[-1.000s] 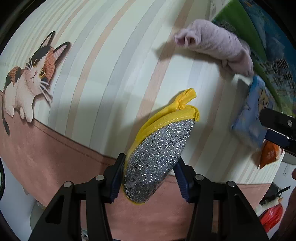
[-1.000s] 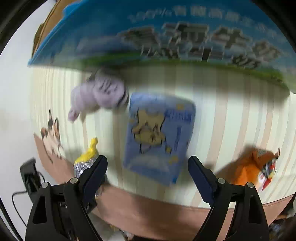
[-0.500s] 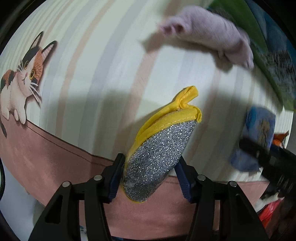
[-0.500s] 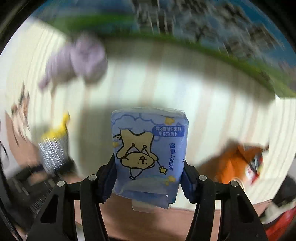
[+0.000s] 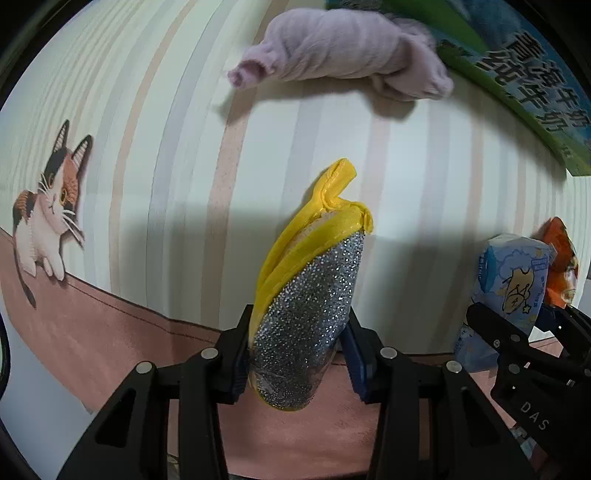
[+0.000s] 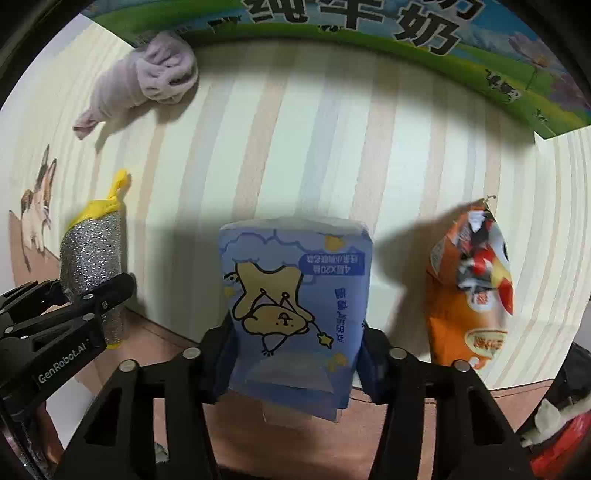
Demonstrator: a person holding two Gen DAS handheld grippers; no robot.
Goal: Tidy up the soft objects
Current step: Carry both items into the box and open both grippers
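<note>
The left gripper [image 5: 297,354] has its jaws clamped on the lower half of a silver glitter scrubber [image 5: 310,317] with a yellow edge, which points up and away from the jaws, lifted above the striped cloth [image 5: 177,147] on the counter. The right gripper [image 6: 295,354] has its jaws clamped on the sides of a blue tissue pack [image 6: 295,302] printed with a cartoon bear, also held above the cloth. Taking the tissue pack as landmark: the scrubber is to its left, an orange snack bag [image 6: 467,291] lies just to its right on the cloth, a lilac sock [image 6: 144,79] lies far beyond it to the left, against a green-and-blue milk carton [image 6: 369,33] along the far edge. A cartoon cat [image 5: 48,206] is printed on the cloth far left.
</note>
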